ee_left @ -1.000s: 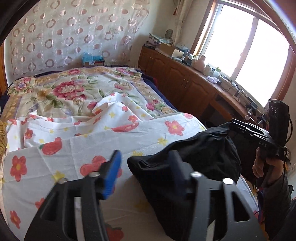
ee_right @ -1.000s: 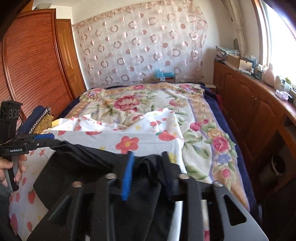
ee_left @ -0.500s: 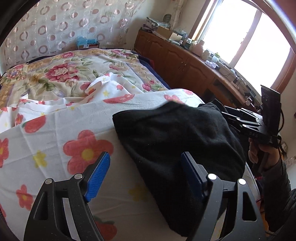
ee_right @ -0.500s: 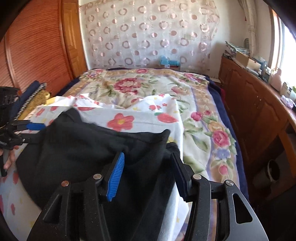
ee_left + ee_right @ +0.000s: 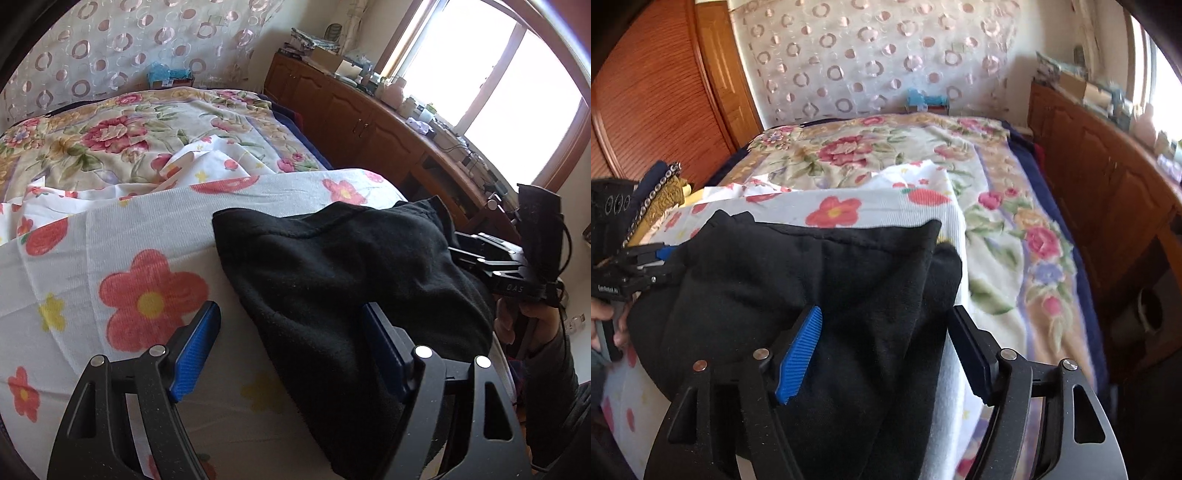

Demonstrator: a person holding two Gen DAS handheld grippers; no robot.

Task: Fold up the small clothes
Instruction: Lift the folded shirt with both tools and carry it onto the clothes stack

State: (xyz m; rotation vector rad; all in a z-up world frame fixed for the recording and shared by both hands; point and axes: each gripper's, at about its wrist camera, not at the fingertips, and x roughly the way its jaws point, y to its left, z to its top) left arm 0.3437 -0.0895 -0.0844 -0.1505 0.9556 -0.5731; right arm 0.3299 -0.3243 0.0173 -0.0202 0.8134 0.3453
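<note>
A black fleece garment (image 5: 351, 280) lies folded on the flowered white sheet (image 5: 122, 243) at the near end of the bed; it also fills the right wrist view (image 5: 820, 280). My left gripper (image 5: 291, 343) is open, its jaws wide apart over the garment's left edge. My right gripper (image 5: 886, 343) is open above the garment's right side. Each gripper shows in the other's view, the right (image 5: 491, 258) and the left (image 5: 635, 269), at the garment's edges. Nothing is held.
The bed carries a floral quilt (image 5: 886, 155). A wooden cabinet (image 5: 369, 122) with cluttered top runs under the window on the right. A wooden wardrobe (image 5: 657, 92) stands left. Folded textiles (image 5: 661, 195) lie at the bed's left edge.
Both grippers have opened and let go of the black garment, which has dropped from held up to lying flat on the sheet. Both grippers have pulled back slightly.
</note>
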